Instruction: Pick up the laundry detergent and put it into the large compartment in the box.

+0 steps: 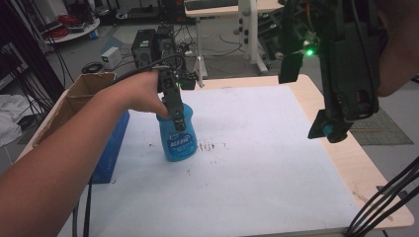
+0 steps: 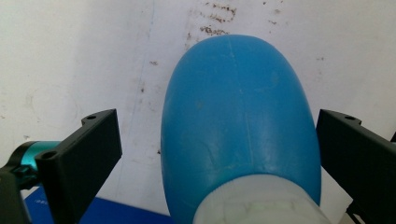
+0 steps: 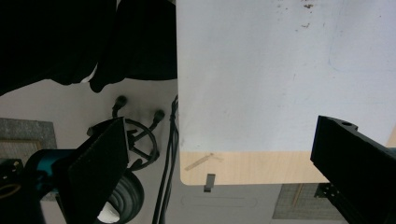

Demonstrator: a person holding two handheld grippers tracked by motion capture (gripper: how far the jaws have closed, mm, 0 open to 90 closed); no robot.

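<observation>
The blue plastic bottle (image 2: 238, 116) looks smooth and faintly glossy with a pale ribbed cap, standing on a matt white sheet (image 1: 257, 163), speckled with rough brown marks, that covers a light wooden tabletop (image 1: 346, 158) beside a dull brown cardboard box (image 1: 74, 98).

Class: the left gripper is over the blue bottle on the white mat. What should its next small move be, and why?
Probably close the left gripper. In the left gripper view its open fingers stand either side of the upright blue bottle, with gaps on both sides, so nothing grips it yet. The right gripper hangs open, well off to the side.
</observation>
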